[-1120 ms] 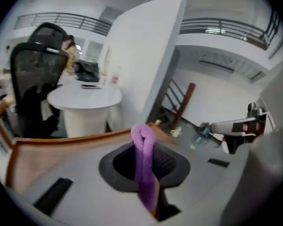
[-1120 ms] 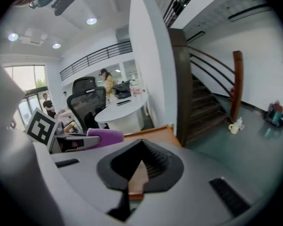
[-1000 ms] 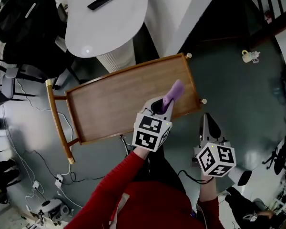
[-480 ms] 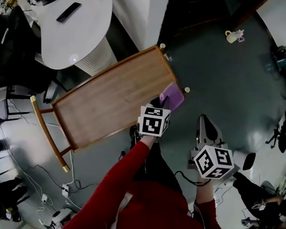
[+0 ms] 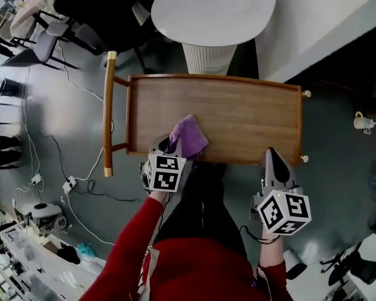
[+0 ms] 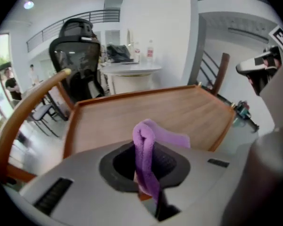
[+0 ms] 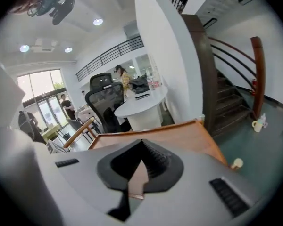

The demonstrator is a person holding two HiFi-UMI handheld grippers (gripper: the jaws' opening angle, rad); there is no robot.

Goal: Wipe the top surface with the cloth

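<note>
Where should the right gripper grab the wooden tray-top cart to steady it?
Probably the wooden tray-top cart's raised near rim, right by the right gripper. The rim is a thin upright lip, so come down from above with the jaws opened astride it.

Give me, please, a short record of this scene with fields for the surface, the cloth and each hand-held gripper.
surface: wooden cart top with a raised rim
cloth: purple cloth, lying on the top at its near left part
left hand-held gripper: shut on the purple cloth, at the near rim
right hand-held gripper: jaws together, holding nothing, tip by the near rim toward the right end
behind the cart: white round table
</note>
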